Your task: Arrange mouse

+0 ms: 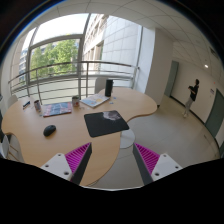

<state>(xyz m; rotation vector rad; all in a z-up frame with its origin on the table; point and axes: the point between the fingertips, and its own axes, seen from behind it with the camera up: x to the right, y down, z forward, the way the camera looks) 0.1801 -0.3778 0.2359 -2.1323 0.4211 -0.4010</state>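
The jaws (112, 160) stood wide apart, holding nothing, their two magenta pads (78, 158) angled inward with only floor and the counter's rim showing between them. They hung high above and short of the light wooden, curved-edge counter (60, 138). The small dark rounded mouse (49, 130) lay on the bare wood well beyond the jaws and off to the left of the left-hand one, clear of everything around it. A dark, roughly rectangular mouse mat (105, 122) lay flat ahead of the jaws, nearly in line with the gap between them, apart from the mouse and to its right. Farther back on the counter sat an open laptop (55, 108), a small cup-like thing (75, 101), some pale papers (95, 100) and a dark upright object (108, 88). Beyond the counter rose tall windows (55, 55) with trees behind. Far off to the right a person (193, 95) in dark clothes stood by a white wall.
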